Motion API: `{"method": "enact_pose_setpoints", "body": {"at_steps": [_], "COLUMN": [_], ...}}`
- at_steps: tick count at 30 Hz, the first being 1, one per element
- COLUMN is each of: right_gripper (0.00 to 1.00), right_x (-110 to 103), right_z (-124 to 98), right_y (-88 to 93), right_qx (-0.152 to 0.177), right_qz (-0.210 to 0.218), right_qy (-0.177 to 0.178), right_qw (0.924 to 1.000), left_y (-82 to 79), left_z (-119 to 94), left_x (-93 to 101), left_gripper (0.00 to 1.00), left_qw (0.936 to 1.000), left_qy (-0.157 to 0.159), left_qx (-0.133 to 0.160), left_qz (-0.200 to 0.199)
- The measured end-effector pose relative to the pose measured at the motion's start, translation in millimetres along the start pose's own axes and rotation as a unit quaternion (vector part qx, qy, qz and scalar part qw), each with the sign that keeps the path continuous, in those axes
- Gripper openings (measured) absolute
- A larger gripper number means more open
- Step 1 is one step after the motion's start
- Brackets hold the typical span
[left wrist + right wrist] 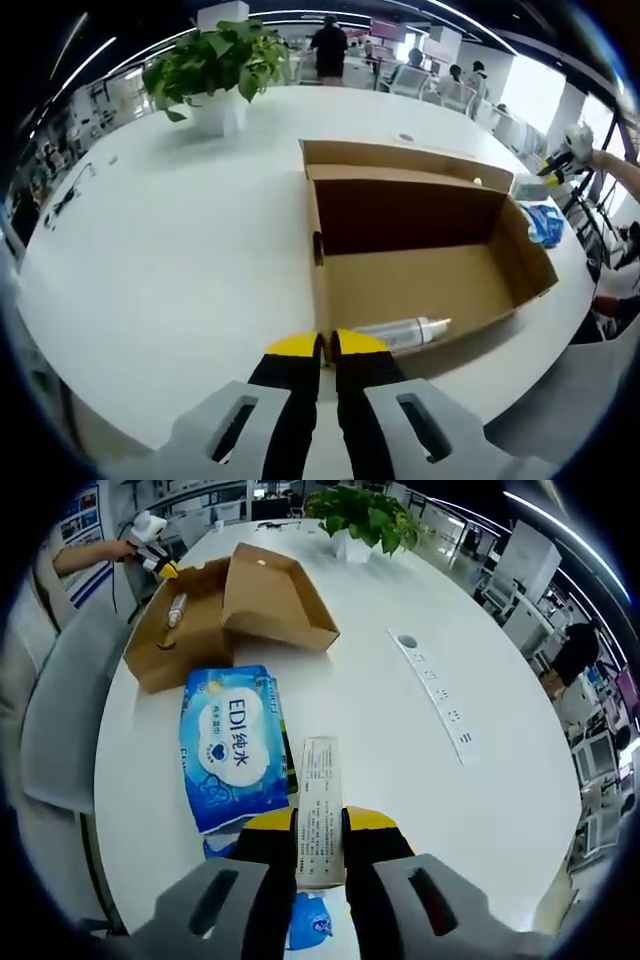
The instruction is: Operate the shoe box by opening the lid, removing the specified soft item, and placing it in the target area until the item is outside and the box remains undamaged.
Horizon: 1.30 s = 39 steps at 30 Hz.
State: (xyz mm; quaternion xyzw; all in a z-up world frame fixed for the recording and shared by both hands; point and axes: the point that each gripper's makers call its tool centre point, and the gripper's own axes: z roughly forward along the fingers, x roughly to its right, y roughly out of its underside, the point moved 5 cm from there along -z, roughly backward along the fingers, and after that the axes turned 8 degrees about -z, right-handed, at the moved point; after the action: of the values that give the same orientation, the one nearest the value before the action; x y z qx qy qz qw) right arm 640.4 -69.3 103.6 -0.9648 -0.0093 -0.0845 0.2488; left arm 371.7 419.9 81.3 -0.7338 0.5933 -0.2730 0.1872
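The brown cardboard shoe box (420,280) lies on the white table with its lid (400,160) folded back. A white bottle (405,331) rests inside, along the near wall. My left gripper (325,346) is shut and empty just in front of that wall. In the right gripper view the box (230,605) is farther off, and the left gripper (168,570) is at its far side, held by a person's hand. A soft blue wipes pack (235,745) lies flat on the table outside the box. My right gripper (320,825) is shut on a long white carton (320,805) beside the pack.
A potted green plant (215,60) stands at the far end of the table. A socket strip (440,700) is set into the tabletop. A grey chair (60,700) is pushed up to the table edge. A small blue packet (310,920) lies under my right gripper. People stand at desks beyond.
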Motion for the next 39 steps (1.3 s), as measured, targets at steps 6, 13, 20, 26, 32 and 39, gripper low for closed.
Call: {"method": "enact_pose_setpoints", "body": {"at_steps": [6, 13, 20, 26, 32, 39], "right_gripper": [0.14, 0.14, 0.14, 0.14, 0.14, 0.15], "right_x": [0, 4, 5, 3, 1, 2], "right_z": [4, 5, 5, 5, 3, 4], "right_y": [11.2, 21.9, 37.5, 49.9, 61.3, 68.6], "right_qx": [-0.015, -0.022, -0.053, -0.087, -0.13, -0.147], "right_qz": [-0.004, -0.002, -0.02, -0.048, -0.09, -0.108], "right_qy": [-0.006, -0.011, -0.02, -0.032, -0.039, -0.038], "right_qw": [0.9999, 0.9997, 0.9982, 0.9945, 0.9867, 0.9825], "left_y": [0.3, -0.4, -1.1, -1.2, -1.0, -1.0], "left_z": [0, 0, 1, 1, 1, 1], "left_x": [-0.1, -0.6, -1.4, -1.2, -1.0, -0.8], "left_gripper": [0.02, 0.02, 0.02, 0.02, 0.02, 0.02], "left_qw": [1.0, 1.0, 0.9999, 0.9999, 0.9999, 0.9999], "left_qy": [-0.002, -0.005, -0.008, -0.009, -0.01, -0.009], "left_qx": [-0.002, -0.005, -0.008, -0.008, -0.007, -0.008], "left_qz": [-0.002, -0.001, 0.001, 0.002, 0.001, 0.002]}}
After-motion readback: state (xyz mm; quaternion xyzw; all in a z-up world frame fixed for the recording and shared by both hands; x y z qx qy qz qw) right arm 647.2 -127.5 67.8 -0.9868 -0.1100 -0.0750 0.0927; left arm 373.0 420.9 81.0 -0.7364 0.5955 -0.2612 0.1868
